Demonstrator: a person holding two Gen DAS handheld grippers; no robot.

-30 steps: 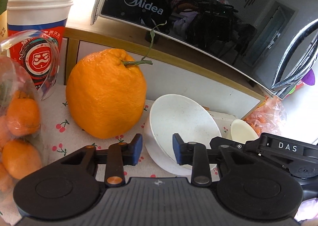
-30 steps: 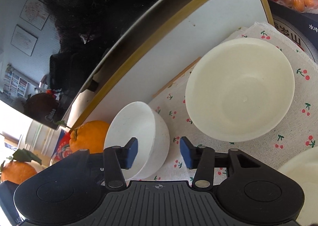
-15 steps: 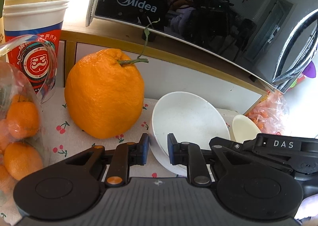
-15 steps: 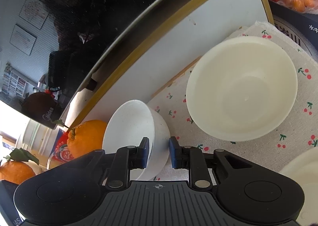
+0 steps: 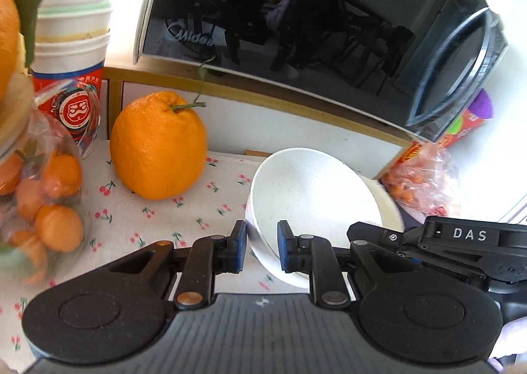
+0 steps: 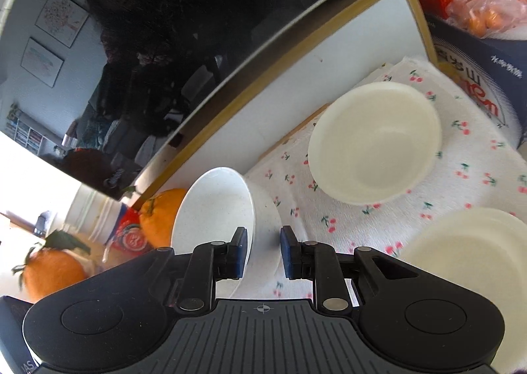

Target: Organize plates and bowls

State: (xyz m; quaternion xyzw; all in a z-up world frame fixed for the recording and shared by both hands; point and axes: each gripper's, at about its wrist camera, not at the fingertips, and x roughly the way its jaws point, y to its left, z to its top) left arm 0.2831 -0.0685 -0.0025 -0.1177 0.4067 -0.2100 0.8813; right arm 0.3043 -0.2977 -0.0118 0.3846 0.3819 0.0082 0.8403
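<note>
Now both claws, L (image 5: pixel 261 249) & R (image 6: pixel 263 250), apparently pinching white bowl (image 5: pixel 313 199) rim

Daylight floods both views, strongest behind the paper cups (image 5: pixel 74 35), where the upper left corner burns out to plain white. Right of the microwave door (image 5: pixel 313 21) the background is likewise blown out. That glossy door acts as a dark mirror, carrying a dim reflected room. Fisheye bending curves the door's edges. The big orange (image 5: pixel 158 146) is fairly sharp, with a soft shadow below it. The bagged mandarins (image 5: pixel 42 199) left of it smear, probably motion blur. In the right view the cream bowl (image 6: pixel 375 143) looks slightly soft.
</note>
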